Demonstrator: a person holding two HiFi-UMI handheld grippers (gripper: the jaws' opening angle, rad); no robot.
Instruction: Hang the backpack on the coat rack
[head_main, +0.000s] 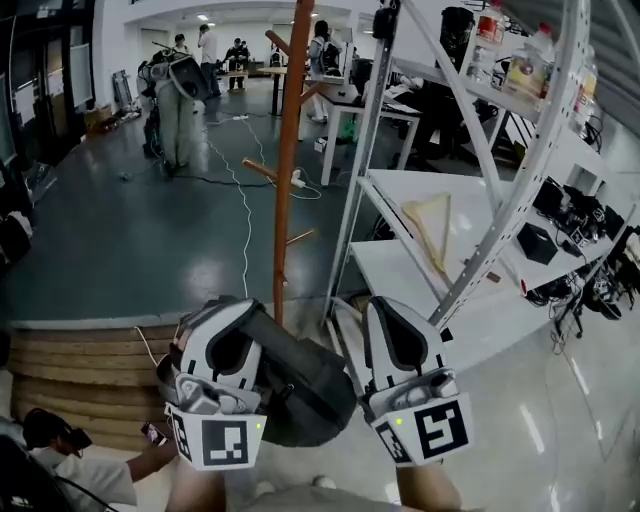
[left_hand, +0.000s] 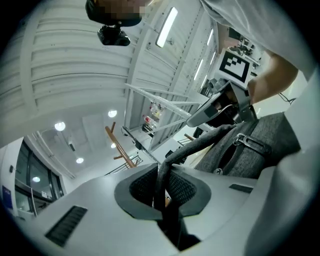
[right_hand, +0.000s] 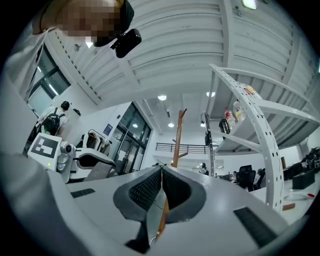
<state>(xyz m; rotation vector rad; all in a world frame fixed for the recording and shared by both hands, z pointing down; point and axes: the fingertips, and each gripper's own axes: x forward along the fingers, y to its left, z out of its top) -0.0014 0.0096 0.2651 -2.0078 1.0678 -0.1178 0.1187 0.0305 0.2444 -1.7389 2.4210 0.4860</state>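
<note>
My left claw (left_hand: 161, 182) clamps the strap (left_hand: 200, 142) of the gray backpack (head_main: 305, 392), lower centre. The bag looks soft, saggy and fairly heavy. My right claw (right_hand: 161, 174) is clenched and empty. The coat rack (head_main: 288, 150) stands upper centre.

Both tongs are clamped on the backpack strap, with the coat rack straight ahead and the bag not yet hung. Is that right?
Not quite. Only the left tongs are clamped on the strap of the backpack. The right gripper view shows the right tongs shut on nothing. The coat rack does stand ahead, and the bag is not yet hung.
</note>
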